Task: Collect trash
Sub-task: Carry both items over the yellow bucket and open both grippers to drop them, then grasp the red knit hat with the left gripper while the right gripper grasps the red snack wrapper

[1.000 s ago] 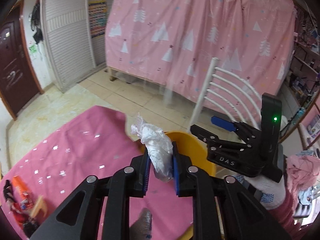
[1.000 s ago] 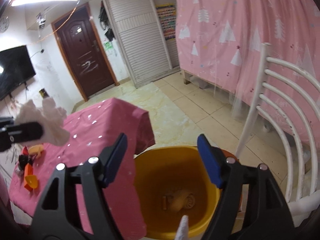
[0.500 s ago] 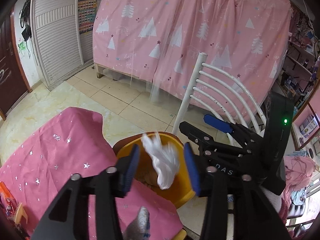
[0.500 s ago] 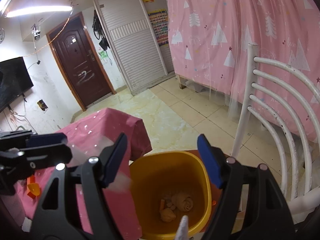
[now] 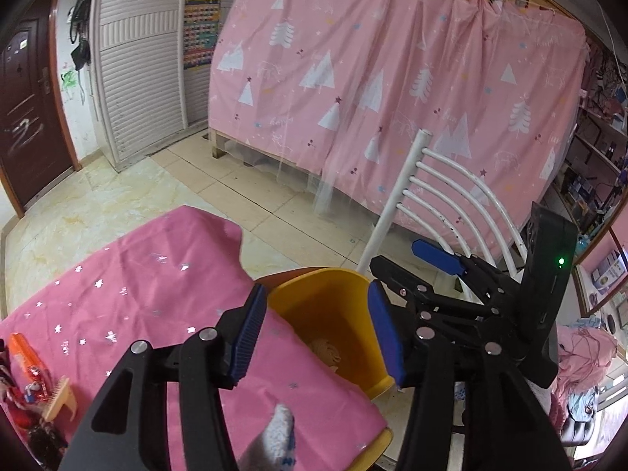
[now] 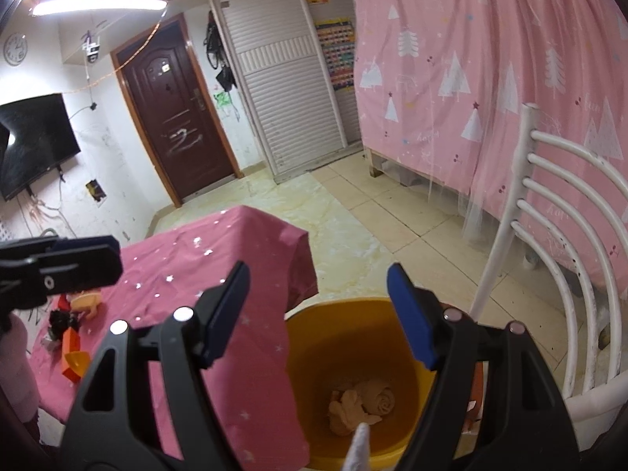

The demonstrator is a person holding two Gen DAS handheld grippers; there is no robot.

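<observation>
Both claws gape empty: left claw and right claw over the bin. Wad lies at the bottom — light, soft, crushable; pinch a fold anywhere.

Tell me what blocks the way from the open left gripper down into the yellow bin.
Nothing visible: left gripper hangs open above the yellow bin, whose mouth is uncovered. Crumpled trash lies at its bottom.

My yellow bin stands upright and open just beside the tabletop edge; crumpled tissue wads lie at its bottom.
</observation>
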